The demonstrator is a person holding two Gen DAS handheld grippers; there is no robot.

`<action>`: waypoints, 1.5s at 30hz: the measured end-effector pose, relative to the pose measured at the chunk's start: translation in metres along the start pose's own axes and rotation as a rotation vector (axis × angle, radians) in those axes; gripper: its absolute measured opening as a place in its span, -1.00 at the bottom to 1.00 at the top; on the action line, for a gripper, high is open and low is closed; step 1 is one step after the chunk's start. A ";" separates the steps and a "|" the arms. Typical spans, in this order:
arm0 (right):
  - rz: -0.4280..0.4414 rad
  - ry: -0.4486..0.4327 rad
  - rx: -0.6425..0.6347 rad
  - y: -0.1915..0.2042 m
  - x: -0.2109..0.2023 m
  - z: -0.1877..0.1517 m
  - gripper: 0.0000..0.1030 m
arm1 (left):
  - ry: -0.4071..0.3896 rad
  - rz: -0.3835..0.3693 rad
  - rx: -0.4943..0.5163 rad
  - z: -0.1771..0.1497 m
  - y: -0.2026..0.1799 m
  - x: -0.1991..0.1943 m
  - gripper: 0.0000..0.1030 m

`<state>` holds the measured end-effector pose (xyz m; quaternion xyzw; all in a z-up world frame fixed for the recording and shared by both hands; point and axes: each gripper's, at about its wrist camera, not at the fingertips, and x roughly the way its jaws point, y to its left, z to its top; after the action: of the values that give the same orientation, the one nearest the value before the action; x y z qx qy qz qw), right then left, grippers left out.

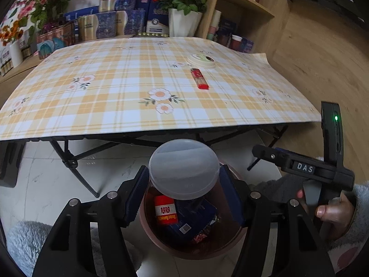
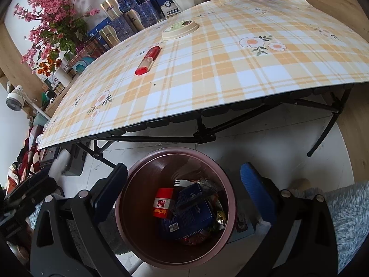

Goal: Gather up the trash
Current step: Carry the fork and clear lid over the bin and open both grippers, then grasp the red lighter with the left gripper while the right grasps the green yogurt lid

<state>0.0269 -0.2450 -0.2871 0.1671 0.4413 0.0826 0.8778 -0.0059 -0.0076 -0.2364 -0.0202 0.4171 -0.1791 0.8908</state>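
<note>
My left gripper (image 1: pixel 184 184) is shut on a clear round plastic lid (image 1: pixel 184 168) and holds it over the brown trash bin (image 1: pixel 161 242) on the floor. The bin holds a red box (image 1: pixel 165 210), a blue box (image 1: pixel 191 219) and wrappers. My right gripper (image 2: pixel 184 184) is open and empty above the same bin (image 2: pixel 129 226), where a white fork (image 2: pixel 182 182) also lies. On the plaid table (image 1: pixel 115 106) lie a red lighter (image 1: pixel 200 78) and a cream cup lid (image 1: pixel 201 60); both also show in the right wrist view, the lighter (image 2: pixel 147 60) and the cup lid (image 2: pixel 180 30).
The folding table's black legs (image 1: pixel 76 164) stand just behind the bin. Boxes and flower pots (image 1: pixel 184 20) line the wall behind the table. A wooden shelf (image 1: pixel 244 7) stands at the back right. The right hand-held gripper body (image 1: pixel 306 168) is close on the right.
</note>
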 end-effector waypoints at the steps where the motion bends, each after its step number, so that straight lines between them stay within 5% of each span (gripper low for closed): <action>1: -0.001 0.001 0.001 0.000 0.000 0.000 0.88 | 0.010 0.005 0.014 -0.001 -0.003 0.002 0.32; 7: -0.003 0.006 0.010 -0.002 0.000 -0.001 0.88 | -0.011 0.053 0.078 -0.004 -0.013 0.002 0.73; 24: -0.008 -0.009 -0.001 0.001 -0.003 -0.001 0.88 | -0.006 0.074 0.035 -0.004 -0.002 0.003 0.78; 34: -0.008 -0.131 -0.064 0.012 -0.035 0.013 0.88 | 0.006 0.086 -0.031 -0.001 0.011 0.006 0.78; 45: 0.019 -0.244 0.004 -0.012 -0.069 0.069 0.89 | -0.011 0.075 -0.028 0.075 0.004 0.032 0.78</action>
<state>0.0411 -0.2912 -0.2016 0.1817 0.3298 0.0693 0.9238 0.0703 -0.0232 -0.2125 -0.0180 0.4152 -0.1397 0.8988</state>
